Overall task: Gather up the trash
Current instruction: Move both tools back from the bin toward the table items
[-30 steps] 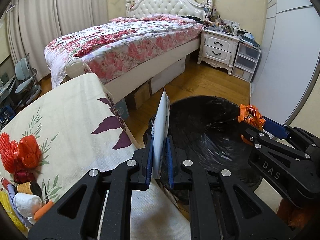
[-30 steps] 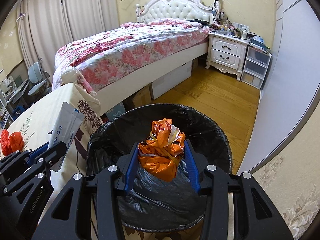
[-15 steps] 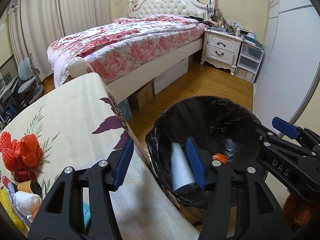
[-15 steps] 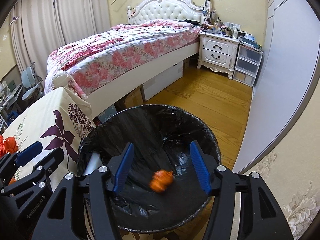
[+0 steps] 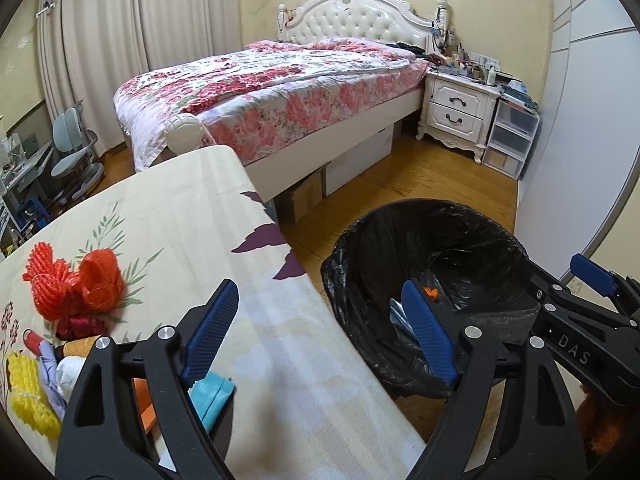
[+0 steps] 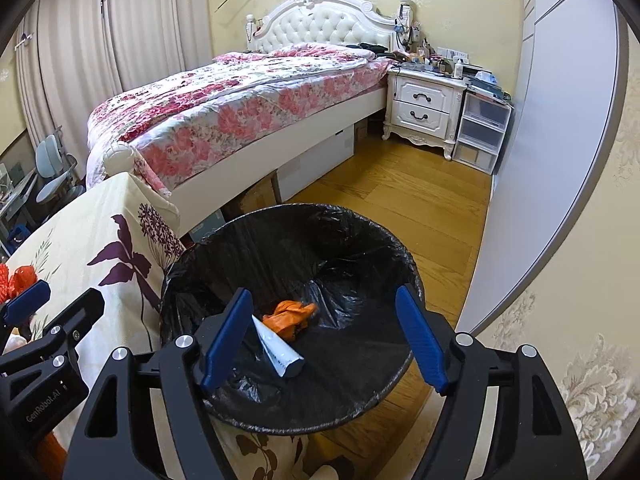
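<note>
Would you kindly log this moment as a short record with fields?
left hand-held gripper: jaws opening, nothing between them
right hand-held gripper: jaws opening, nothing between them
bin: black liner, on floor beside table
in bin: orange wrapper, white packet
on table: red net, yellow net, other scraps

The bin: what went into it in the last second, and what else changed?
Both grippers let go. The left gripper dropped its white packet and the right gripper its orange wrapper; both now lie in the bin. Both sets of jaws are opening with nothing between them. The trash pile on the table stayed as it was.
</note>
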### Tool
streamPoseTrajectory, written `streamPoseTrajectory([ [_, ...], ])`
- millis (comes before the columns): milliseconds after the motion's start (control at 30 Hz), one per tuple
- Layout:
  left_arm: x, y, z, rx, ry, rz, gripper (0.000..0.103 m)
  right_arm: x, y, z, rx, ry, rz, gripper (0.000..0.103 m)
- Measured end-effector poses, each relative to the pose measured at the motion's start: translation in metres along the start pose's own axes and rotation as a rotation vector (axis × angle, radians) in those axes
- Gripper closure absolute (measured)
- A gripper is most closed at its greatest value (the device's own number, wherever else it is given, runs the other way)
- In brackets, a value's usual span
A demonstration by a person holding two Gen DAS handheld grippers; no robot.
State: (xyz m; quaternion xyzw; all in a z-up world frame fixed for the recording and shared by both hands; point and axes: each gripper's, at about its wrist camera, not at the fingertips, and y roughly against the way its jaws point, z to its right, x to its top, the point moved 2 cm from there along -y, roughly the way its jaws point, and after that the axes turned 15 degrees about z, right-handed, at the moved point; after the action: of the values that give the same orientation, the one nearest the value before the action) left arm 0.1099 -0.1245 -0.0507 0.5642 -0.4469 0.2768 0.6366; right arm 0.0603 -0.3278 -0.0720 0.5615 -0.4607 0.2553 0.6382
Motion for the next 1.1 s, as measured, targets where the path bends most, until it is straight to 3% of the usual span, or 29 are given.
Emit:
streamPoseTrajectory([
  [567,-0.028,0.065,-0.065,0.114,0.041,-0.009,0.021,-0.031,0.044,-0.055,0.103,0.087,-0.023,0.029],
  [1100,-0.049,0.118,-0.171,0.333,0.162,0.0,0.021,-0.04,0.071,-0.124,0.244,0.168,-0.016,0.029],
])
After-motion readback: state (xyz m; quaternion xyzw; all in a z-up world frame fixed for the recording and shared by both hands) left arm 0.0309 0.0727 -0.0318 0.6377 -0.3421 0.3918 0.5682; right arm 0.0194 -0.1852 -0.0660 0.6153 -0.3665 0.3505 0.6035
